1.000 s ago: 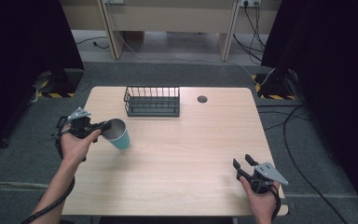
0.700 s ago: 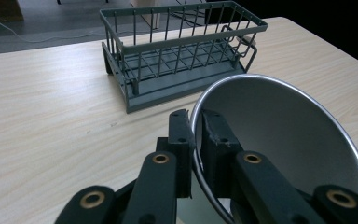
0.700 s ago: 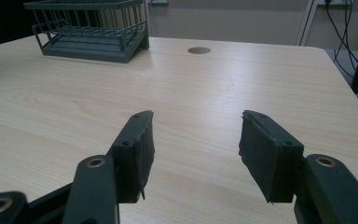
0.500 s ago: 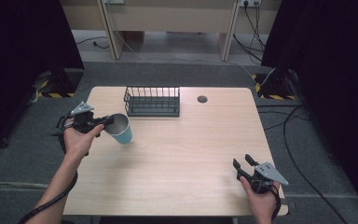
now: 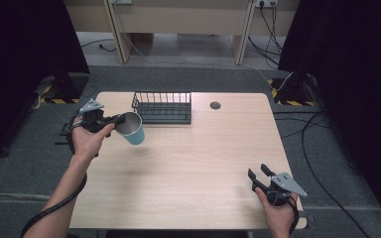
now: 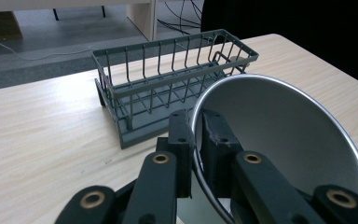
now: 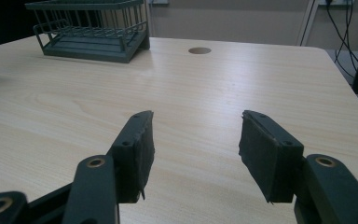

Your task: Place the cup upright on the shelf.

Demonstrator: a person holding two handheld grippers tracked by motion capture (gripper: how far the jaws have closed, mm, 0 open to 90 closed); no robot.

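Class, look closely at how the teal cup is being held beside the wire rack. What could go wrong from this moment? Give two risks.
1. The left gripper pinches only the thin rim of the cup, which hangs tilted off the table; it might swing or slip out.
2. The wire rack stands close beside the cup, so a low or hasty move could knock the cup's base against the wires.

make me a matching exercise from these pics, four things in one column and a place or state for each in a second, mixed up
Things:
1. teal cup with a pale inside
2. dark grey wire basket
3. left gripper
4. right gripper

Places or states:
A. jaws open, nothing between them
B. stands at the table's far edge
C. held tilted above the table
D. clamped on a cup's rim

Pairs: 1-C, 2-B, 3-D, 4-A
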